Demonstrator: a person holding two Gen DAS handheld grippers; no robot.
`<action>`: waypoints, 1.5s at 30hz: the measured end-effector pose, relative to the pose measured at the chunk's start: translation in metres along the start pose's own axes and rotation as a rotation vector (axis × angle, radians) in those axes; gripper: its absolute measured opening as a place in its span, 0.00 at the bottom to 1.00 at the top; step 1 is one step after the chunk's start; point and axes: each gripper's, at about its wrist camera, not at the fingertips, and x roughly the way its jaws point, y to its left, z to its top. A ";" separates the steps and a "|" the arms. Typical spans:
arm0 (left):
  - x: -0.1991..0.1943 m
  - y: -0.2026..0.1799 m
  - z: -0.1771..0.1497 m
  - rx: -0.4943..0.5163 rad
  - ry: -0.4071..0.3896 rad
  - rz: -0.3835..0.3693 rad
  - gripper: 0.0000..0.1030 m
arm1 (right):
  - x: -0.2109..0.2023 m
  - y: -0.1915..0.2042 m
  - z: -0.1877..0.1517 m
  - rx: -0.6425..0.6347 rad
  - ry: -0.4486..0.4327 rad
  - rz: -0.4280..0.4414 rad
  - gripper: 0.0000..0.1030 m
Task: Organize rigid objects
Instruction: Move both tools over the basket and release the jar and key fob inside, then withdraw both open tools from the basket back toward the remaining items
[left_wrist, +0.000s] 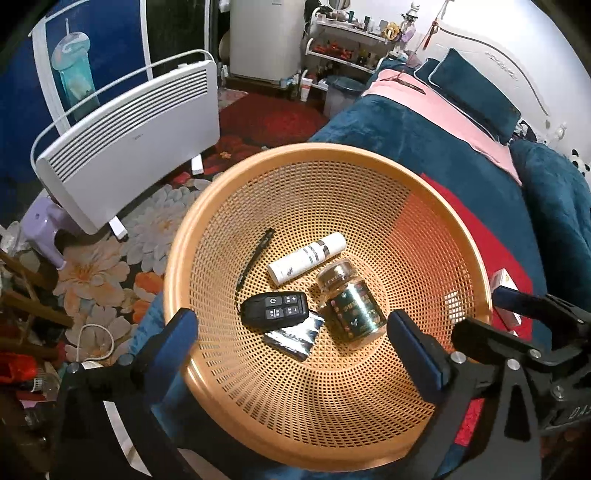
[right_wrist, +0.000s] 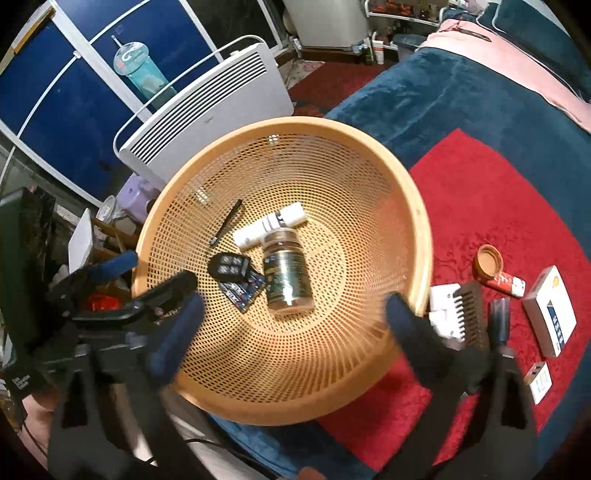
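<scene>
The orange mesh basket (right_wrist: 406, 206) fills the middle of both frames, and at its centre lie a glass jar (right_wrist: 286, 277), long axis running top to bottom in the right wrist view with its cap toward the top, a white tube (right_wrist: 271, 225) angled up to the right, a black remote (right_wrist: 229, 266) over a foil packet (right_wrist: 242, 291), and a thin black stick (right_wrist: 226, 222). Both the left gripper (left_wrist: 291, 341) and the right gripper (right_wrist: 291, 328) hang over the near rim with jaws spread wide, grasping nothing. The comb (right_wrist: 471, 314), white block (right_wrist: 445, 310), round lid (right_wrist: 489, 264) and boxes (right_wrist: 552, 314) wait on the red cloth (right_wrist: 480, 203) at right; the likely risk is a jaw clipping the rim and tipping the basket, sending the jar rolling.
</scene>
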 end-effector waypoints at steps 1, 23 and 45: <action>-0.002 -0.002 -0.001 0.006 -0.004 0.014 0.99 | -0.001 0.000 -0.001 -0.003 -0.001 -0.006 1.00; -0.012 -0.004 -0.006 0.002 0.005 0.052 0.99 | -0.005 -0.001 -0.012 -0.019 0.024 -0.077 1.00; -0.018 -0.014 -0.009 0.018 0.004 0.065 0.99 | -0.009 -0.001 -0.016 -0.006 0.020 -0.073 1.00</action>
